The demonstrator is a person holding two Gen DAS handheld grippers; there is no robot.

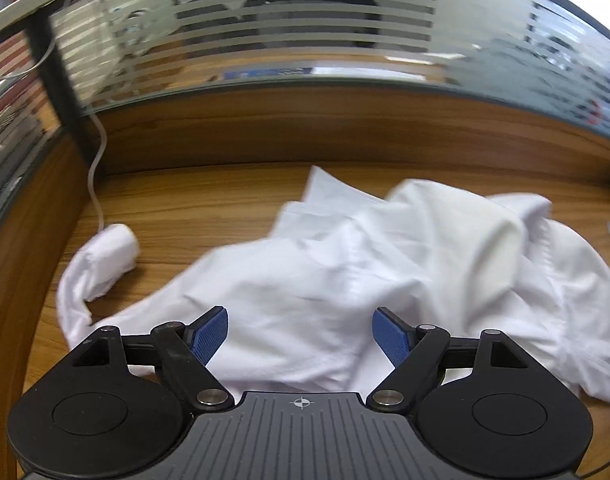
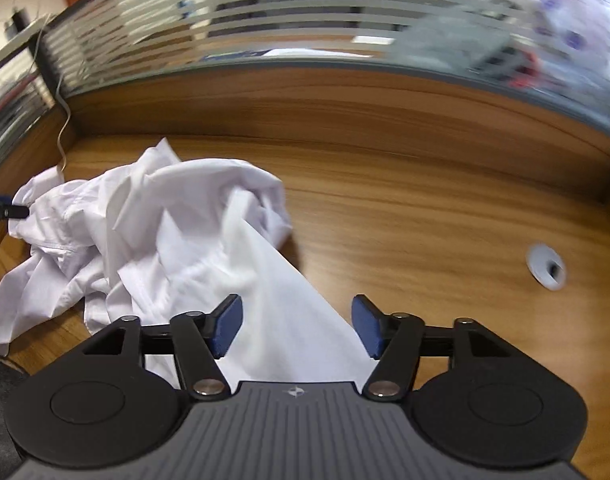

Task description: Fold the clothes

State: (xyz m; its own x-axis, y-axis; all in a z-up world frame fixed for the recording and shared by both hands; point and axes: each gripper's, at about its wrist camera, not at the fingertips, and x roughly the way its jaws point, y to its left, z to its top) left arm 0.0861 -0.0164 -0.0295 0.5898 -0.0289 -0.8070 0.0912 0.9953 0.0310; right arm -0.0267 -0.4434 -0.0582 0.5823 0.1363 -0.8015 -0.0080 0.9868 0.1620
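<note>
Left wrist: no legible txt; white shirt (image 1: pixel 345 280) crumpled.

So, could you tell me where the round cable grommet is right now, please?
In the right wrist view the grommet sits in the wooden desk at far right, right of the white shirt.

The shirt (image 1: pixel 345 280) lies crumpled on the desk (image 1: pixel 185 208), with a sleeve (image 1: pixel 101 264) trailing out at 9 o'clock of it. A cable (image 1: pixel 95 168) drops to the desk at 10 o'clock, ending by the sleeve. A grommet (image 2: pixel 547 266) sits in the desk at 3 o'clock, well apart from the shirt. A partition (image 1: pixel 305 128) stands behind, at 12 o'clock.
</note>
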